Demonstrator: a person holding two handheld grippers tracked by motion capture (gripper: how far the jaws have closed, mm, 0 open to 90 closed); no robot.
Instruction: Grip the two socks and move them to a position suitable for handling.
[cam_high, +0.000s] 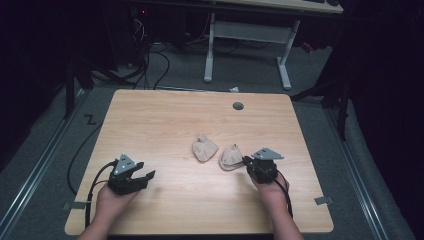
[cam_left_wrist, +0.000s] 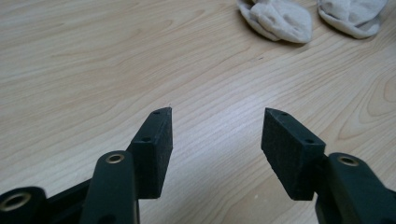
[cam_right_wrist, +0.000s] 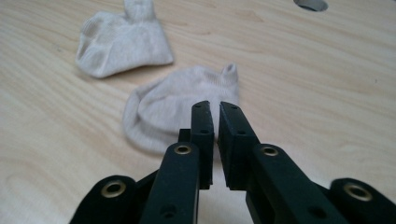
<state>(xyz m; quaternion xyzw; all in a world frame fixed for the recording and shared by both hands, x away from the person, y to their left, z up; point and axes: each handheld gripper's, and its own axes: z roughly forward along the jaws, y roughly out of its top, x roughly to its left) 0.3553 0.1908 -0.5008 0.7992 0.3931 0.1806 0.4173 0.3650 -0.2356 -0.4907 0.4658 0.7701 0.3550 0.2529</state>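
Right gripper (cam_right_wrist: 215, 106) sits with its jaws nearly together, a thin slit between the pads, at the edge of the near sock (cam_right_wrist: 177, 107); whether it pinches the fabric, I cannot tell. That sock lies flat on the worktop (cam_high: 165, 120), the far sock (cam_high: 204, 148) just beside it. Left gripper (cam_left_wrist: 216, 122) hovers low, jaws wide apart, nothing between them, well apart from both socks.

Light fell from overhead on the desk (cam_high: 200, 125), leaving the surrounding room nearly black in the high view. The two gripper views were bright and even, with soft shadows under the socks (cam_right_wrist: 159, 116); the nearest jaws were slightly out of focus.
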